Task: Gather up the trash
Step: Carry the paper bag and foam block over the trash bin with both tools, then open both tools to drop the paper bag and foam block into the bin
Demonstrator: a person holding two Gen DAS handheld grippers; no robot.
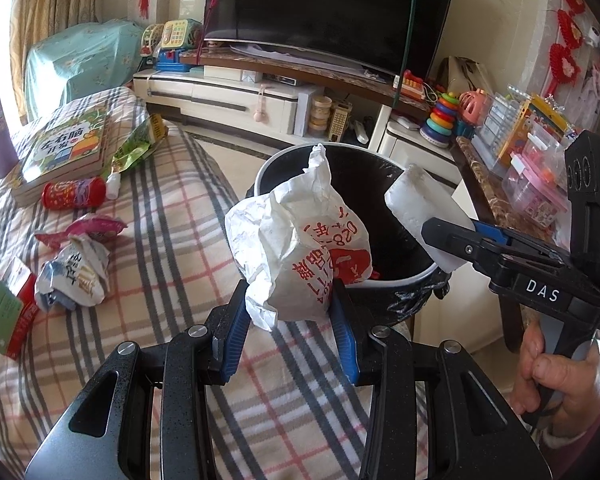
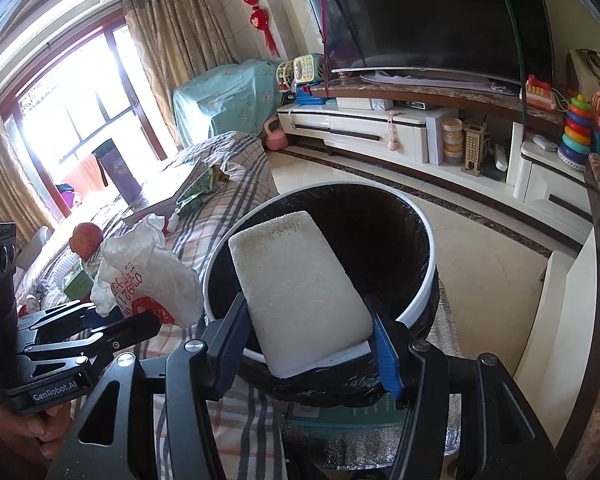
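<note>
Living-room clutter frames the job: a plaid-covered table (image 1: 172, 216) beside a black-lined bin (image 1: 380, 280), with a TV (image 1: 332, 4) on the wall behind. Left claw (image 1: 296, 320) is pinching a crumpled white bag (image 1: 300, 248) printed in red, blue pads pressing its lower end from both sides; the bag rises up from the pads and leans over the near rim of the bin, its bulk partly over the opening. Right claw (image 2: 308, 344) is clamped on a white foam block (image 2: 300, 288), pads on its two long sides near the bottom, so the block's long axis runs straight out from the claw and its far end hangs over the mouth of the bin. From either claw the bin lies directly ahead and below; judging by both views, the foam sits more fully over the opening than the bag, so the right hand looks nearer to a clean drop, while the bag probably needs carrying a little further past the rim. Held trash counts two pieces, one per claw. Away from the bin, on the table, roughly five more pieces wait: a red can (image 1: 74, 192), a pink wrapper (image 1: 84, 230), a crumpled blue-and-white packet (image 1: 74, 276), a green wrapper (image 1: 140, 146), and a green-and-red carton (image 1: 4, 312) at the frame's edge, plus a stack of books (image 1: 66, 148).
</note>
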